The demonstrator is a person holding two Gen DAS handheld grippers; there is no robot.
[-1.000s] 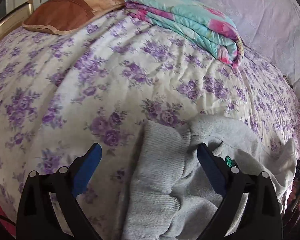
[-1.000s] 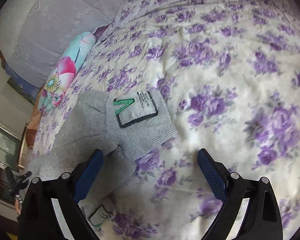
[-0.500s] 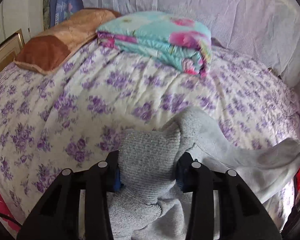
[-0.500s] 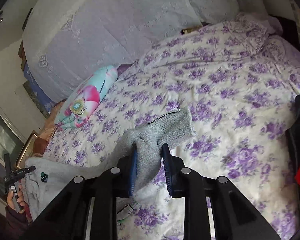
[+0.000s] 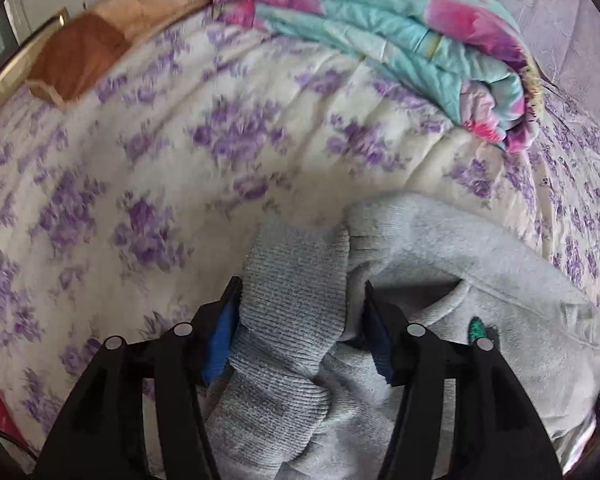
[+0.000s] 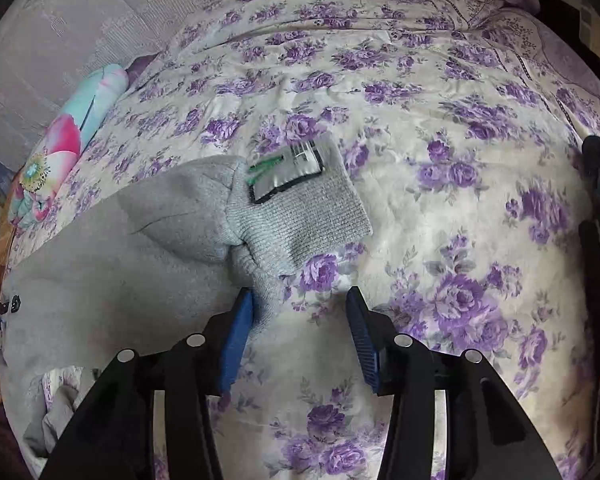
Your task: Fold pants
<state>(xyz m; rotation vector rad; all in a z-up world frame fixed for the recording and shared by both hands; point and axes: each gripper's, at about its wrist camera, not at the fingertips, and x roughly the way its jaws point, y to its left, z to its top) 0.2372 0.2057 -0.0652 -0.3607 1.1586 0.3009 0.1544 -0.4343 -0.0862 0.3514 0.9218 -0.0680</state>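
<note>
The grey pants [image 5: 452,264] lie on the flowered bed. In the left wrist view a ribbed grey cuff [image 5: 296,276] is bunched between the blue pads of my left gripper [image 5: 300,304], which is shut on it. In the right wrist view the other ribbed cuff [image 6: 304,208], with a green and white patch [image 6: 286,172], lies flat on the bed. My right gripper [image 6: 300,304] is open just behind it; its left pad [image 6: 238,336] touches the cuff's edge.
A folded turquoise and pink quilt [image 5: 400,40] lies at the back of the bed, and shows in the right wrist view [image 6: 60,148]. A brown pillow [image 5: 100,44] sits at the far left. The purple-flowered sheet [image 6: 480,200] spreads to the right.
My right gripper was shut on its cuff half a second ago; it has opened and the cuff lies on the bed. My left gripper stays shut on its cuff and has moved forward.
</note>
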